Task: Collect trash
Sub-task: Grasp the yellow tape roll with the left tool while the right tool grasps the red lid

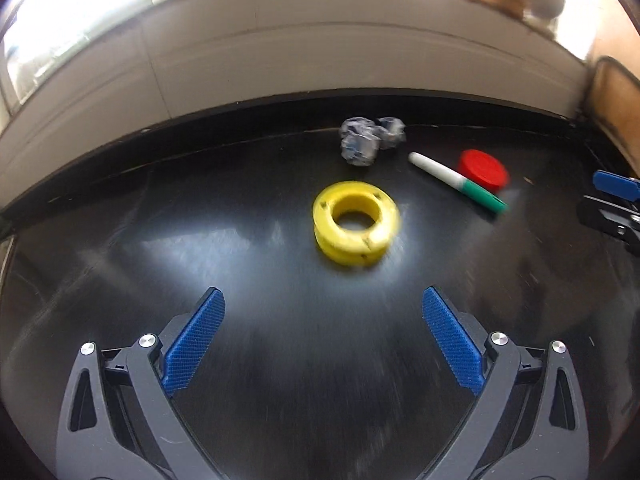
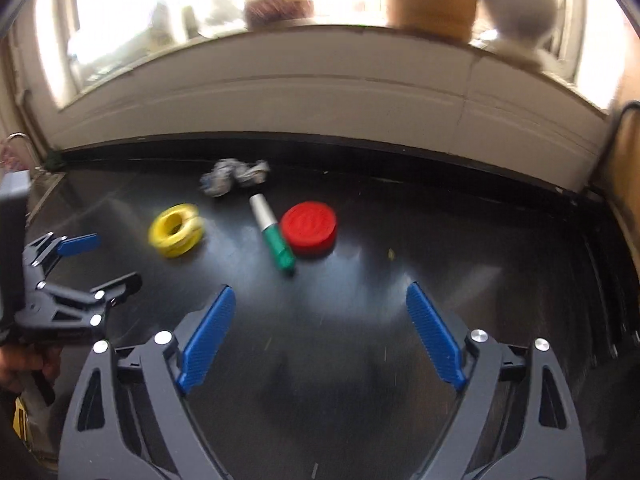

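Crumpled paper wads lie near the far edge of the black table; they also show in the right wrist view. A yellow ring, a white-and-green marker and a red disc lie in front of them. My left gripper is open and empty, short of the ring; it also shows in the right wrist view. My right gripper is open and empty, short of the marker and disc; it also shows in the left wrist view.
A cream wall with a window sill runs behind the table. Brown and pale objects stand on the sill. A brown panel stands at the table's right end.
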`<state>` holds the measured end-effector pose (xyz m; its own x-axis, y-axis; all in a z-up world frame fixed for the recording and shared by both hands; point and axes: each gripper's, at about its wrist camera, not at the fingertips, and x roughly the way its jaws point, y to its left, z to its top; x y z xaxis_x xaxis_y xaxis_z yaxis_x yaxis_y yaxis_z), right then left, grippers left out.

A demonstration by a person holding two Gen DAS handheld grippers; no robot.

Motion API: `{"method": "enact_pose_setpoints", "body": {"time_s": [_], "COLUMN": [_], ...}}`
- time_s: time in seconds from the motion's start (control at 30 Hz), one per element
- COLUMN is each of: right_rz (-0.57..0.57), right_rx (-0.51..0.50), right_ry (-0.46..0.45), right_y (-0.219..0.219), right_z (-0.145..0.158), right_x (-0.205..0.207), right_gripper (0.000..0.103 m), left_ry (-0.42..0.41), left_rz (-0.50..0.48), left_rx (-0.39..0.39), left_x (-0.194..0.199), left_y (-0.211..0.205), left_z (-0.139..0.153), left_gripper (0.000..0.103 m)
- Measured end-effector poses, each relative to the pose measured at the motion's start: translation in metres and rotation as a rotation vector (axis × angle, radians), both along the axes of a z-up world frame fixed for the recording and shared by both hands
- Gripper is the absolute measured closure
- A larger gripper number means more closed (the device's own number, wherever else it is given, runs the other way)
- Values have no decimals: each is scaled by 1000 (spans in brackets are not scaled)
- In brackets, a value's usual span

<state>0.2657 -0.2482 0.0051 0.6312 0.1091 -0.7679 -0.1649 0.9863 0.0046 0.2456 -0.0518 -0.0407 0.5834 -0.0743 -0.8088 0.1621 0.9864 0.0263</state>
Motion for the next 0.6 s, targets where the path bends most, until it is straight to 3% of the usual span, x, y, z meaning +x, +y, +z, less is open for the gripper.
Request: {"method": "enact_pose_setpoints", "body": {"time_s": [0.2, 0.37, 0.4, 0.47, 0.6], "right_rz": [20, 34, 22, 22, 26], "right_rx": [-12, -12, -10, -2, -43], "right_ry": [56, 65, 73, 101, 79], "right_y": [12, 20, 19, 19, 26], "right_z": [-27, -40, -42, -48, -50], "right_x": [65, 83, 87, 90, 83], "right_gripper": [25, 29, 30, 43, 53], "left_ry": [28, 10, 8, 2, -10], "left_rz": [-14, -36, -40, -57, -74], "left_rx": [-7, -23, -16, -2, 3], "left_x": [42, 55, 56, 57, 52], "left_y": [-10, -15, -16, -20, -27], "left_z": [-21, -22, -22, -21, -16], "left_gripper": [7, 8, 10, 17, 48]}}
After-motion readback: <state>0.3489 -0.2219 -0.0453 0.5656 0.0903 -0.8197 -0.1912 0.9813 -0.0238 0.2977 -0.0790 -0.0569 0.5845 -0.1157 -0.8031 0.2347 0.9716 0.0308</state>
